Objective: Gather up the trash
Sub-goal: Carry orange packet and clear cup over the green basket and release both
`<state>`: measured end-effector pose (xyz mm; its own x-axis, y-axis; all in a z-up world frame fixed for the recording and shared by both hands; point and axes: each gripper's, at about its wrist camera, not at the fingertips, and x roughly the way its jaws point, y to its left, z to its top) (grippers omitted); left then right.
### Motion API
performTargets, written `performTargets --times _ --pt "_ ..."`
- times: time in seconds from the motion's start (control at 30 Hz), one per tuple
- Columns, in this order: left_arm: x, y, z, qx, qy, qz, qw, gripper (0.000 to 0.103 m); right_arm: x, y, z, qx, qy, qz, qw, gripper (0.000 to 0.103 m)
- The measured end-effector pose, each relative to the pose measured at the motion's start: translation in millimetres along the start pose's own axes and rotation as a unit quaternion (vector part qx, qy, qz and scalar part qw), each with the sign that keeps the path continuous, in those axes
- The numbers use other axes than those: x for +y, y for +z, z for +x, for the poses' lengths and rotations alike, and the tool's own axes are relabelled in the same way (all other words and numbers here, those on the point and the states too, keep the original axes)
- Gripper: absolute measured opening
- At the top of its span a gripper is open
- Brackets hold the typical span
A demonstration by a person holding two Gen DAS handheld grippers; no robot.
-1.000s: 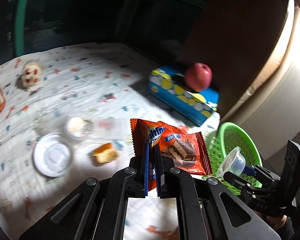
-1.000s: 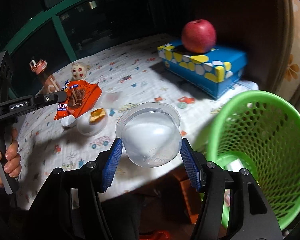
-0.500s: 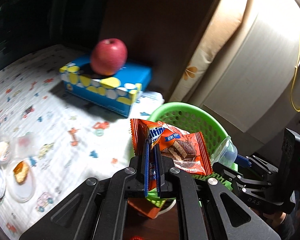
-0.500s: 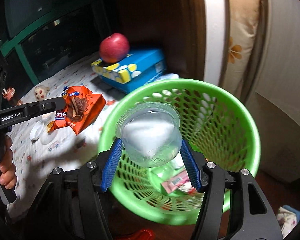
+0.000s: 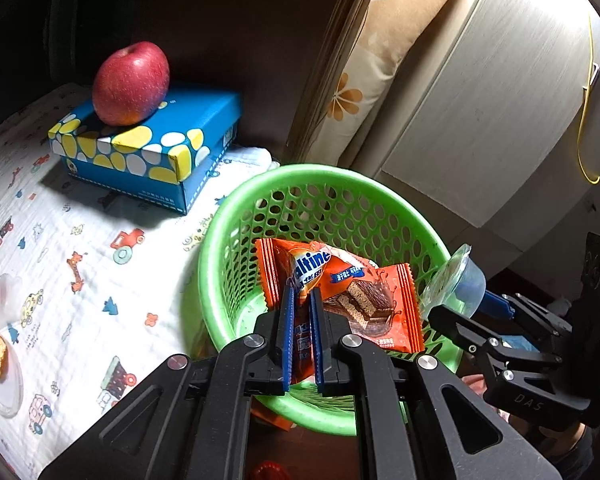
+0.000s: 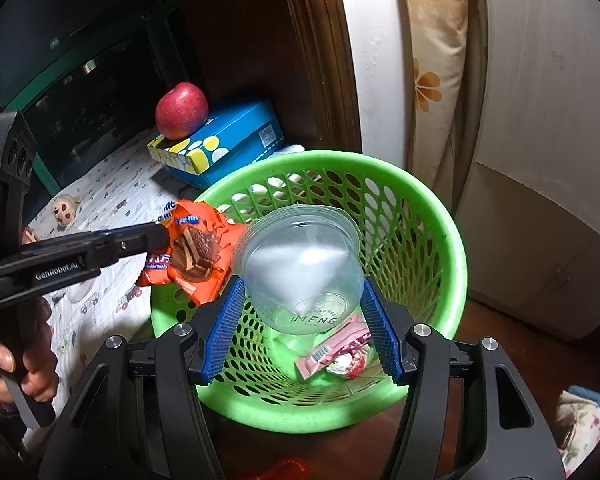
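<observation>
Nearest, our right gripper (image 6: pixel 300 316) clasps a clear cup (image 6: pixel 300 268); at 9 o'clock, our left gripper (image 5: pixel 300 340) pinches an orange wrapper (image 5: pixel 340 296). Both hang over the green basket (image 6: pixel 440 236). Risk: released off-centre, the wrapper may catch the rim and fall outside.

left gripper (image 5: pixel 301 332) reaching forward with blue pads nearly together, pinching a wrapper (image 5: pixel 340 292), right gripper (image 6: pixel 300 332) angled downward, jaws spread wide around a cup (image 6: pixel 300 268), bare left hand (image 6: pixel 28 356) wrapped round its handle
</observation>
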<state>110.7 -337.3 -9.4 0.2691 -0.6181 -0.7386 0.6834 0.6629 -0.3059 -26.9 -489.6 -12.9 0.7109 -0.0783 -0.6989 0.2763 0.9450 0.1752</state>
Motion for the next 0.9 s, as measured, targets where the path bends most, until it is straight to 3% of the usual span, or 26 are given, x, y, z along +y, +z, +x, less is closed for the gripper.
performTargets --times 0.1,0.23,0.4,0.5,0.9 --pt "1 -3 5 0.006 -0.002 -0.001 1.0 0.01 -3 0 -1 -0.002 -0.001 0.004 1.0 0.06" --pt "5 -9 3 0.005 0.004 -0.007 1.0 0.032 -3 0 -2 -0.003 0.0 0.006 1.0 0.06" --pt "15 -13 -9 -0.004 0.012 -0.015 0.9998 0.037 2 1 1 0.0 0.003 0.003 1.0 0.06" --pt "24 -18 -22 -0.013 0.031 -0.023 0.9992 0.05 6 1 5 0.003 0.006 0.002 1.0 0.06" --pt "102 -49 -80 -0.048 0.107 -0.097 0.9883 0.065 29 5 20 0.012 0.008 -0.015 1.0 0.073"
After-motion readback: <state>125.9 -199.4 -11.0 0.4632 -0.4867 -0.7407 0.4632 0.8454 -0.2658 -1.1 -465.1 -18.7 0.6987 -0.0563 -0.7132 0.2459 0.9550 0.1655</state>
